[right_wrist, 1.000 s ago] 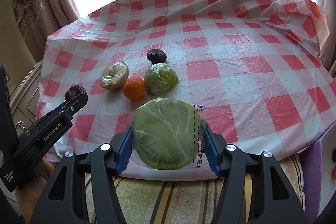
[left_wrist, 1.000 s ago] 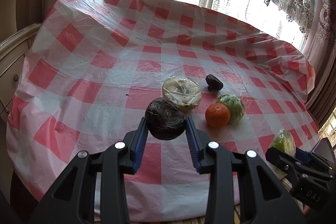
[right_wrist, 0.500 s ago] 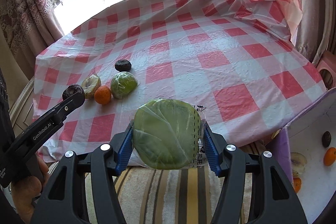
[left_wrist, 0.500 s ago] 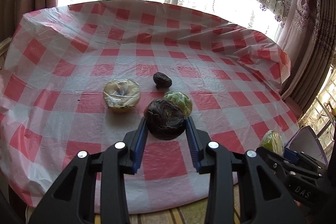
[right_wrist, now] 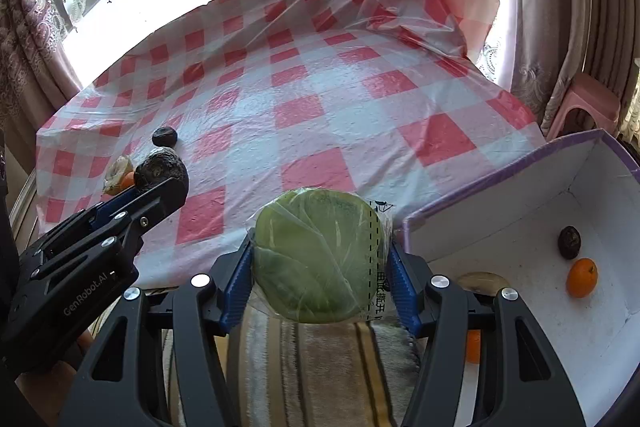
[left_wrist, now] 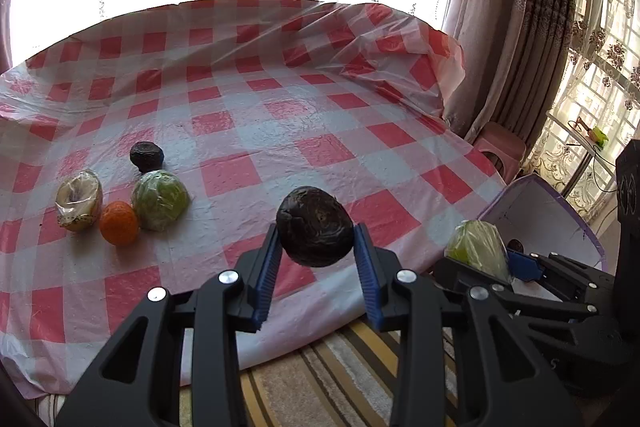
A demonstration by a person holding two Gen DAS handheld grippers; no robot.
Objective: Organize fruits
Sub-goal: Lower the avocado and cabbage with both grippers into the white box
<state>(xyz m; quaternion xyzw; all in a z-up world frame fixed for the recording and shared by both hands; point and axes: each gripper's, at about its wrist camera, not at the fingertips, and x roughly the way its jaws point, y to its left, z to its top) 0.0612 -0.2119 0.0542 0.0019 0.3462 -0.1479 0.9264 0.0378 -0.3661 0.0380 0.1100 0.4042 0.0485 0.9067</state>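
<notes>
Three dark fruits (left_wrist: 314,226), two oranges (left_wrist: 119,223), two wrapped green fruits (left_wrist: 160,200).

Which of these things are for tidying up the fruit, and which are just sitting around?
For the job:
dark fruit in the left gripper
wrapped green fruit in the right gripper
orange on the table
white box

Just there:
checked tablecloth
curtains
pink stool
striped rug

cover (left_wrist: 320,115) – glossy crinkled plastic sheet, red check | dark fruit (left_wrist: 315,225) – matt, wrinkled skin | cabbage (right_wrist: 318,255) – shiny film wrap | box (right_wrist: 520,227) – matt white card
</notes>
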